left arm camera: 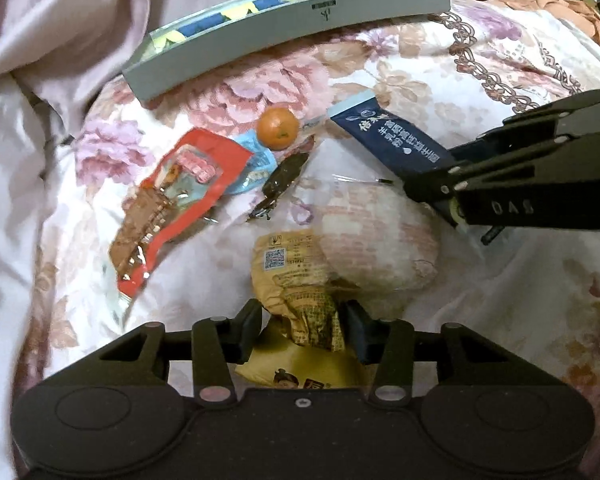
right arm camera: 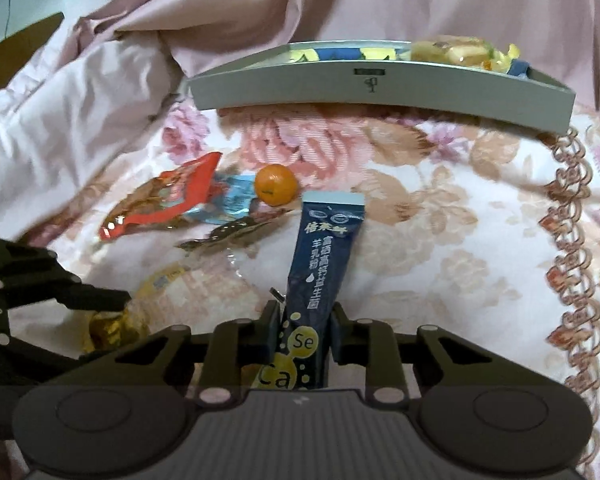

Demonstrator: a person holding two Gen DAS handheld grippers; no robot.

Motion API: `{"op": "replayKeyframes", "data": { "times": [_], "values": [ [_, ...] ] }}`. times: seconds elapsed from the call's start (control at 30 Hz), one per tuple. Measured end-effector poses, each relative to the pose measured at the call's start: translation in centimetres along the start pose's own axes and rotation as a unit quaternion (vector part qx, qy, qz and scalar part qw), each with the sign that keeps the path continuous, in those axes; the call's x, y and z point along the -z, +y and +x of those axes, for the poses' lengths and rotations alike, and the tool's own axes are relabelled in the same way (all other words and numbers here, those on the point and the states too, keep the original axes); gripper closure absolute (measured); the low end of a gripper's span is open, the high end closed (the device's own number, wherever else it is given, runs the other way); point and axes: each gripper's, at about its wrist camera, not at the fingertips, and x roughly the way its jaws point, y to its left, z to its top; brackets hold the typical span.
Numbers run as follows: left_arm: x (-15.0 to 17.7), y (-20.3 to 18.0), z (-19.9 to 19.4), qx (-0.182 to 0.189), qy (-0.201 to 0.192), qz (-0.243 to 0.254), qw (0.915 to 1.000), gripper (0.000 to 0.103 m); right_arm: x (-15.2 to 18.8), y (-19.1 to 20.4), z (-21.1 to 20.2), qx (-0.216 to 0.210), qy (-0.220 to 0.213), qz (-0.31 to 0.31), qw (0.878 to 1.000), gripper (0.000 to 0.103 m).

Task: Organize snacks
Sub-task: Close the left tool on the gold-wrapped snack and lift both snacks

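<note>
Left gripper (left arm camera: 304,330): fingers clamped on yellow bun packet (left arm camera: 296,280), low on the floral bedspread (left arm camera: 500,300); soft, crushable; grip the crimped end
Right gripper (right arm camera: 305,330): fingers clamped on navy powder sachet (right arm camera: 324,256); light, floppy, slick; hold the lower end
Destination: grey tray (right arm camera: 380,92), beyond the mandarin (right arm camera: 276,184)

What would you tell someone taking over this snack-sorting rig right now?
Left gripper: shut on the crumpled end of the yellow bun pack.
Right gripper: shut on the navy powder sachet.
Grey tray at the far side of the bedspread already holds some wrapped snacks.
Still loose on the bedspread: red packet, light blue packet, dark wrapped piece, small orange.
Left: put both held items in the tray, then the rest.
</note>
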Motion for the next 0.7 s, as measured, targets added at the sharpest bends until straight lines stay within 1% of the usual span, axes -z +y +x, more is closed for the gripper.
{"op": "replayKeyframes", "data": {
  "times": [0.1, 0.17, 0.2, 0.27, 0.33, 0.5, 0.7],
  "values": [
    [-0.3, -0.7, -0.7, -0.026, -0.007, 0.031, 0.9991, 0.056, 0.2, 0.5, -0.4, 0.016, -0.012, -0.028, 0.999, 0.076],
    [-0.4, -0.7, -1.2, -0.037, -0.011, 0.041, 0.9984, 0.056, 0.3, 1.4, -0.8, 0.038, -0.025, -0.066, 0.997, 0.076],
    [-0.4, -0.6, -1.4, -0.038, -0.011, 0.038, 0.9985, 0.056, 0.3, 1.8, -1.0, 0.050, -0.029, -0.087, 0.995, 0.077],
    [-0.5, -0.2, -1.8, -0.038, -0.011, 0.024, 0.9989, 0.056, 0.6, 3.0, -1.1, 0.080, -0.037, -0.140, 0.986, 0.077],
    [-0.6, 0.1, -2.2, -0.045, -0.016, 0.013, 0.9988, 0.056, 1.0, 3.9, -1.1, 0.102, -0.042, -0.180, 0.977, 0.077],
    [-0.8, 0.5, -3.3, -0.056, -0.045, -0.001, 0.9974, 0.056, 1.4, 4.6, -1.3, 0.136, -0.059, -0.222, 0.964, 0.077],
    [-1.9, 0.2, -4.4, -0.062, -0.085, -0.006, 0.9944, 0.056, 1.3, 4.9, -2.1, 0.156, -0.087, -0.243, 0.953, 0.077]
  ]
}}
